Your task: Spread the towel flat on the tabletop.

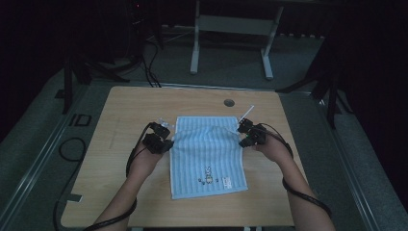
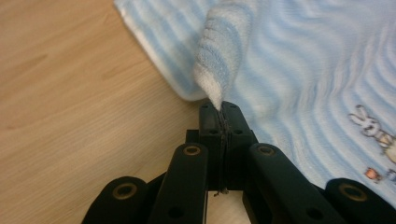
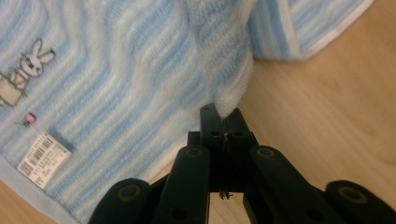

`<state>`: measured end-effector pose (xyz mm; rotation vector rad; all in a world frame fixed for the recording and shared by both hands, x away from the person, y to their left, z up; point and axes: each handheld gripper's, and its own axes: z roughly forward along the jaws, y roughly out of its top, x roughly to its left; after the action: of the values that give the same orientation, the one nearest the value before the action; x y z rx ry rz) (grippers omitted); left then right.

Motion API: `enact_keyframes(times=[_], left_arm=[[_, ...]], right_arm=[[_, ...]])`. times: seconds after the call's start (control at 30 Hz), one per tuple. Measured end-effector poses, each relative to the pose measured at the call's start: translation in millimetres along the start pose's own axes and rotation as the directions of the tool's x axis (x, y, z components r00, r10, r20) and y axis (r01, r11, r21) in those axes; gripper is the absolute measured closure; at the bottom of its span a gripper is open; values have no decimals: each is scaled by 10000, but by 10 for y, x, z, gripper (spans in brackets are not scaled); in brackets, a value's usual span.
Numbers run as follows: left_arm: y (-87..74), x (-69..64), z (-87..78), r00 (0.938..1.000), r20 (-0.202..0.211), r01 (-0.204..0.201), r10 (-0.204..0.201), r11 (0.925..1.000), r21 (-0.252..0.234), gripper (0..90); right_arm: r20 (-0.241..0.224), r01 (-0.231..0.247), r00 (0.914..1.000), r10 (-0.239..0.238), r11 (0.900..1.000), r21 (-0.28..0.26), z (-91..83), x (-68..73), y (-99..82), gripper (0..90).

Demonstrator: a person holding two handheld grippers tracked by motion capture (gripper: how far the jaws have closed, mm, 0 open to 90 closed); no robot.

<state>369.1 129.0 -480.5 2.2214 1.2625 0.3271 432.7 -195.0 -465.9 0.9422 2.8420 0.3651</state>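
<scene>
Clamped shut: left tool [image 2: 219, 112] and right tool [image 3: 223, 122], each pinching towel [image 1: 208, 155] edge, frame centre, wooden counter [image 1: 125, 110], dark room.

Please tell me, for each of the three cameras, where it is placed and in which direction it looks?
High view: above the person's side, looking forward and down on the wooden table; both forearms enter from below, holding the left gripper and right gripper.
Left gripper view: rides on the left gripper, looking along its shut jaws at a pinched fold of the blue striped towel.
Right gripper view: rides on the right gripper, its shut jaws pinching the towel's opposite edge.
Shared: both gripper views show the towel's rabbit print and barcode label.
</scene>
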Motion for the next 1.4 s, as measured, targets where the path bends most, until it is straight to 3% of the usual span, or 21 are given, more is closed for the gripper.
enact_keyframes(times=[0.03,0.13,0.33,0.4,0.47,0.5,0.63,0.73,0.8,0.9,0.93,0.97,1.0,1.03,1.1,1.13,1.17,1.3,1.4], left_arm=[[-13,24,39,9997,207,107,-109,9999,99,885],[-26,47,154,9992,273,287,-293,9993,224,884],[31,108,316,9982,116,579,-586,9971,500,881],[45,124,341,9985,-96,548,-543,9961,698,802],[37,132,303,9984,-346,472,-451,9970,620,701],[27,142,280,9986,-268,477,-461,9967,658,624],[-27,137,126,9995,-243,219,-204,9977,642,522],[-63,97,37,9997,-234,-82,96,9983,580,458],[-143,13,-104,9987,-193,-467,476,9979,447,442],[-241,-100,-153,9956,557,-773,753,9964,360,418],[-241,-100,-153,9956,557,-773,753,9964,360,418],[-334,-239,-134,9886,1023,-1152,1105,9925,407,418],[-375,-302,-113,9849,1201,-1308,1244,9903,469,401],[-417,-360,-91,9806,1385,-1465,1386,9880,487,387],[-498,-467,-37,9728,1745,-1633,1523,9853,499,386],[-498,-467,-37,9728,1745,-1633,1523,9853,499,386],[-575,-559,13,9655,2032,-1773,1629,9826,546,386],[-661,-700,105,9549,2057,-2370,2143,9670,931,386],[-667,-745,165,9535,1957,-2550,2293,9597,1183,395]], right_arm=[[-126,-72,9999,72,10000,14,21,-15,-26,896],[-308,-238,9992,239,9997,35,84,-41,-60,895],[-250,-410,9988,415,9989,218,203,-67,-23,890],[-91,-539,9985,540,9984,157,225,-82,-16,871],[131,-765,9970,764,9970,105,210,-99,-20,824],[194,-791,9967,789,9968,77,193,-108,-32,795],[453,-686,9967,674,9973,248,96,-111,-100,702],[319,-605,9977,599,9980,178,30,-65,-140,665],[20,-111,9999,111,9999,-63,-35,97,-200,638],[-418,469,9980,-479,9986,-234,-16,301,-254,626],[-418,469,9980,-479,9986,-234,-16,301,-254,626],[-541,587,9967,-597,9981,-213,0,355,-270,621],[-726,1050,9917,-1057,9944,-134,70,515,-326,600],[-788,1182,9899,-1180,9930,-23,107,569,-353,588],[-851,1235,9888,-1225,9923,76,170,646,-410,584],[-851,1235,9888,-1225,9923,76,170,646,-410,584],[-911,1269,9880,-1251,9918,142,199,677,-441,581],[-843,1603,9842,-1555,9856,534,310,789,-583,585],[-799,1541,9855,-1499,9868,493,333,783,-630,602]])
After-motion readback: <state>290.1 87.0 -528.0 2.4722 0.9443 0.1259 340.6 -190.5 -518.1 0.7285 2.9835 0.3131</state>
